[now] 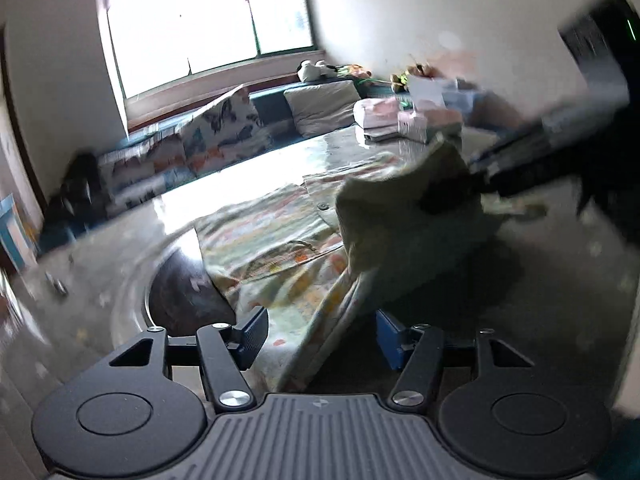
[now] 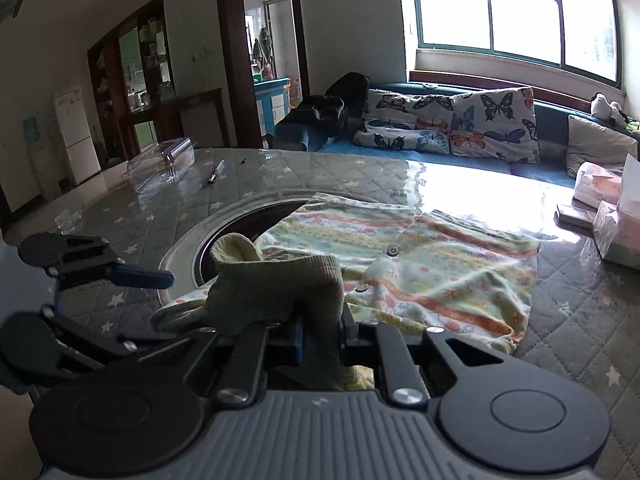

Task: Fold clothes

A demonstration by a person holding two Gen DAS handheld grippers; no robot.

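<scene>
Left wrist view: the left gripper (image 1: 320,334) stands wide open at the bottom centre with the patterned garment (image 1: 280,240) draped loosely between its blue pads (image 1: 252,336), gripped by neither, while the blurred right gripper (image 1: 472,188) at right centre lifts a ribbed cuff (image 1: 400,216). Right wrist view: the right gripper (image 2: 320,344) is closed tight on the ribbed cuff (image 2: 280,284) at lower centre, the garment (image 2: 420,264) lying across the quilted table (image 2: 580,320) at centre right. The thin, light, limp fabric should sag; hems and cuffs appear the best holds.
</scene>
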